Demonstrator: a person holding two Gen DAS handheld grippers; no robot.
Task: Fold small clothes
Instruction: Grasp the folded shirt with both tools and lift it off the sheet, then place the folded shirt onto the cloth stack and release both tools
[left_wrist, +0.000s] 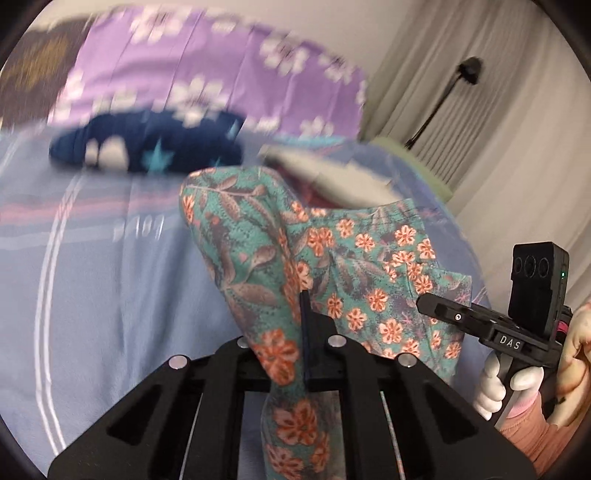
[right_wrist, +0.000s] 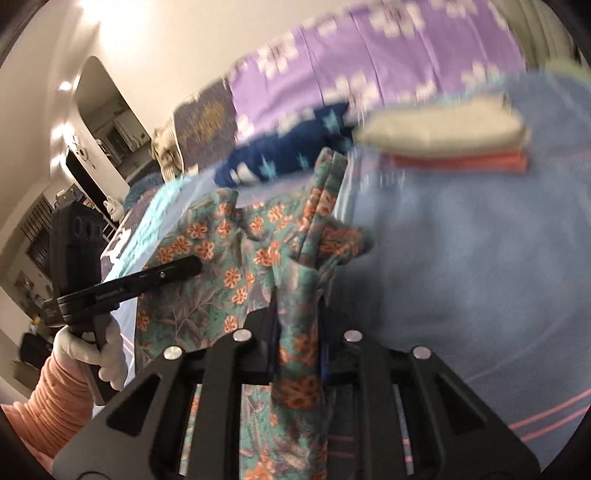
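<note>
A teal garment with orange flowers (left_wrist: 325, 258) hangs between both grippers above the blue bedsheet (left_wrist: 110, 295). My left gripper (left_wrist: 295, 328) is shut on one bunched edge of it, with cloth running down between the fingers. My right gripper (right_wrist: 297, 295) is shut on another bunched edge of the floral garment (right_wrist: 221, 266). The right gripper also shows in the left wrist view (left_wrist: 436, 306), at the garment's right side. The left gripper shows in the right wrist view (right_wrist: 184, 267), at the garment's left side. The background is motion-blurred.
A folded navy star-print piece (left_wrist: 147, 147) lies at the back of the bed. A folded white piece on a red one (right_wrist: 443, 136) lies beside it. A purple flowered cover (left_wrist: 207, 66) lies behind. Curtains (left_wrist: 498, 129) and a tripod (left_wrist: 439, 107) stand at right.
</note>
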